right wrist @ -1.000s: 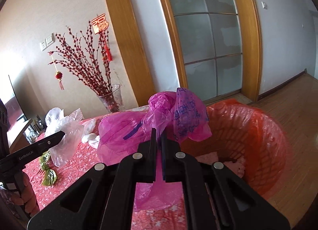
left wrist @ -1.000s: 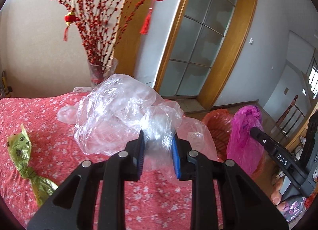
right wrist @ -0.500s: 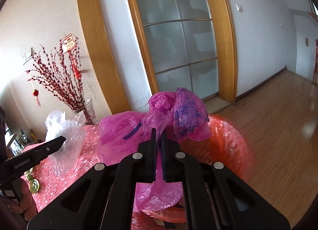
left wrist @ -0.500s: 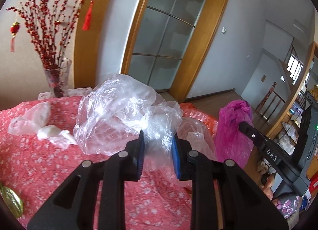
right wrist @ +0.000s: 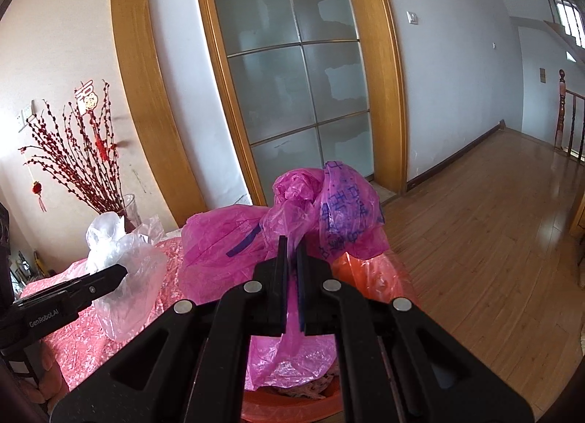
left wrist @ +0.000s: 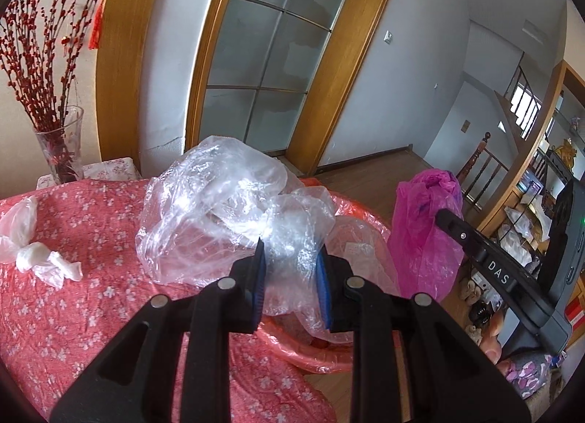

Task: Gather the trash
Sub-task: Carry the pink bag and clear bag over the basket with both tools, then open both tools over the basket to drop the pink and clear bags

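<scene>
On the far left of the left wrist view, a glass vase (left wrist: 60, 145) of red twigs is seen by the wall, at the back edge of the table with the red flowered cloth (left wrist: 84, 298). Near it, small white crumpled bags (left wrist: 34, 258) are left lying on the cloth. In the middle, a big clear plastic bag (left wrist: 219, 218) is pinched by the left gripper (left wrist: 290, 269) — its blue pads are pressed into the crinkly plastic, and the bag is held up over the edge of the table and the rim of the orange-lined bin (left wrist: 362, 218). To the right, a pink plastic bag (left wrist: 426, 232) is seen hanging from the black tip of the right gripper (left wrist: 444, 216), above the wood floor beside the bin.

In the right wrist view, the left gripper (right wrist: 117, 273) with the clear bag (right wrist: 124, 276) is seen on the left, over the cloth. In the middle, the right gripper (right wrist: 291, 251) is clamped tight on the pink bag (right wrist: 292, 218) — the bag is held right above the orange bin (right wrist: 369, 276).
</scene>
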The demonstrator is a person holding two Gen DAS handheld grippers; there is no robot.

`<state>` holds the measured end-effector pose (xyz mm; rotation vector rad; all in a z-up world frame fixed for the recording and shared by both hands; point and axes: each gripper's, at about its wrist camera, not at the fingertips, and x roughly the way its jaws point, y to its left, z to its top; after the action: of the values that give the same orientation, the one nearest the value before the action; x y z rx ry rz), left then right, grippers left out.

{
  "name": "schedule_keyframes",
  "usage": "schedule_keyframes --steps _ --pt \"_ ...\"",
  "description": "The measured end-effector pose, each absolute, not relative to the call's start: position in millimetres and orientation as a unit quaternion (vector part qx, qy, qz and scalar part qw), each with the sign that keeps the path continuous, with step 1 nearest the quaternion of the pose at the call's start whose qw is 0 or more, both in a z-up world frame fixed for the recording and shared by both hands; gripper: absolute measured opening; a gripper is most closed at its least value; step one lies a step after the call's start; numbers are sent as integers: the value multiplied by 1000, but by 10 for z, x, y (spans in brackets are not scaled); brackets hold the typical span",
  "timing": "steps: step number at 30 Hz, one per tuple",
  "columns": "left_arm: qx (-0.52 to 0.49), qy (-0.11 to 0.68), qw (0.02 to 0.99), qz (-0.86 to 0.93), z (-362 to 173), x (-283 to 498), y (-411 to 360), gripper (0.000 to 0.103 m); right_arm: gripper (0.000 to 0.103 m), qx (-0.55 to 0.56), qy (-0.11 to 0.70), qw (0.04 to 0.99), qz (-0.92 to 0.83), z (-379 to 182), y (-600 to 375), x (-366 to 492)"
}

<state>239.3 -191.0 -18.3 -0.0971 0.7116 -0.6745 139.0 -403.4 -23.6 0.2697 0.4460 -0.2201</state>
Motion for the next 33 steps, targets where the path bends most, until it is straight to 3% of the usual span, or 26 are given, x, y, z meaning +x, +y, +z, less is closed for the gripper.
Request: schedule_keyframes --steps 16,21,27,30,33 --pt "-37 364 862 -352 -390 2561 -2291 25 5 141 226 955 -132 -307 -4232 1472" --pt "-32 378 856 -353 -507 2610 -2372 30 5 147 233 952 -133 -352 -4267 1538" --pt "-29 390 853 -345 -629 2629 -2341 43 13 164 243 948 -123 -426 -4315 1585" --pt "-28 392 853 -343 -653 2617 -2299 46 29 164 245 948 -124 -438 -4305 1579" --pt "-26 390 857 -336 -665 2576 -2231 48 32 162 242 948 -126 -436 -4292 1550"
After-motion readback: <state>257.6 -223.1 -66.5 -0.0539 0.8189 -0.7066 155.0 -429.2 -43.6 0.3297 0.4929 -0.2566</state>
